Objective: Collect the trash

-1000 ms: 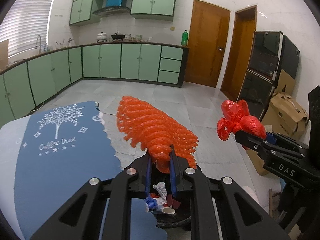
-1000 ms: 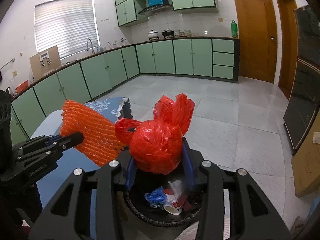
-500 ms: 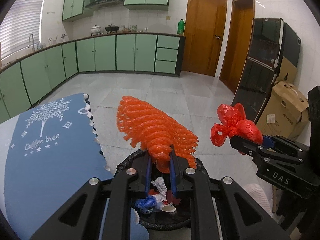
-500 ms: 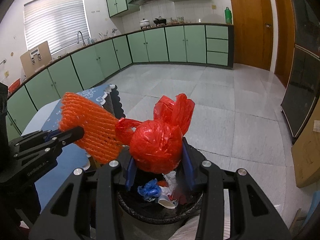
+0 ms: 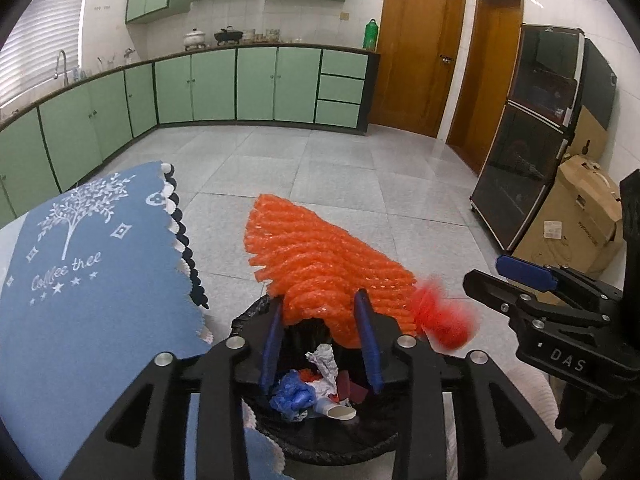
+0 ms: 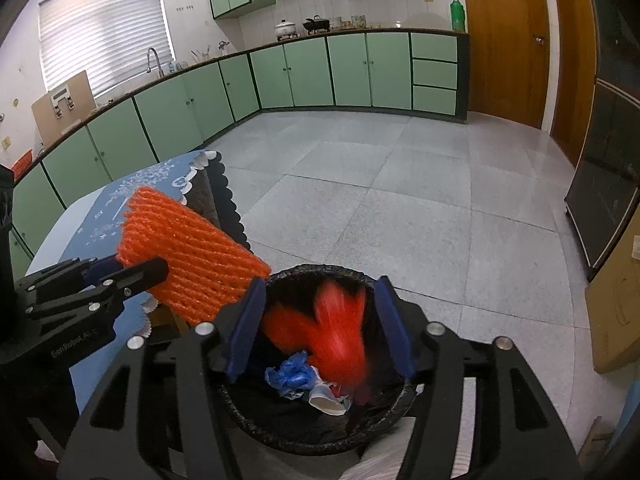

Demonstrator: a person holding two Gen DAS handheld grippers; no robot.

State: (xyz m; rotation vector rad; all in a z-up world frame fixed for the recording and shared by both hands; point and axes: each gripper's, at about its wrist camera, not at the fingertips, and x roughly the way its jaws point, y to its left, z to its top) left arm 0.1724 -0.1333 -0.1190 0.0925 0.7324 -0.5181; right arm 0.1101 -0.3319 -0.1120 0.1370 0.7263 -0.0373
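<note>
Over the bin (image 6: 320, 436), lined in black at our six o'clock, both of our grippers have just been opening. The left gripper (image 5: 320, 336) now has its fingers spread beside the orange net (image 5: 320, 256), which leans out toward twelve o'clock, loose and apparently about to drop. The right gripper (image 6: 320, 320) stands wide, and the red bag (image 6: 336, 332), a blur, falls free between its fingers onto the trash, so both pieces look all but collected.

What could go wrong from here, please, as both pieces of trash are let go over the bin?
1. The orange foam net juts well past the bin rim; released by the left gripper, whose jaws have just been opening, it may tip onto the floor or the blue tablecloth.
2. The red bag, blurred mid-fall below the right gripper, could bounce off the trash inside.
</note>
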